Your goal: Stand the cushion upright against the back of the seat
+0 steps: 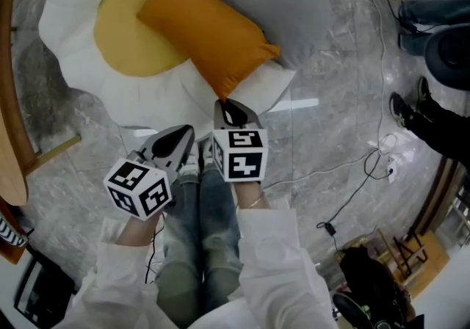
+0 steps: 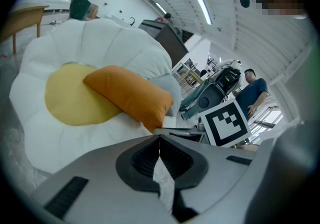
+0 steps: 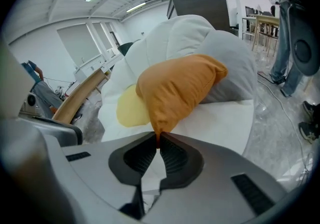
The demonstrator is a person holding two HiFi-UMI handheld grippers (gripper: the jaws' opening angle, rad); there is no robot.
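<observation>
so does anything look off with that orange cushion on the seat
The orange cushion lies slantwise across the egg-shaped seat, not upright against its back. The right gripper is pinching its near corner. Nothing looks damaged or spilled.

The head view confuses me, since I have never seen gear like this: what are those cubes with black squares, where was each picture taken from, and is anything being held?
A person holds a hand tool with two jaws in each hand; the patterned cubes are parts of those tools. The head view looks down from a camera on the person's head. The other two views come from a camera riding on each tool. The right gripper pinches a corner of the orange cushion, which lies on a white, egg-shaped seat next to a grey cushion. The left gripper is shut and empty.
</observation>
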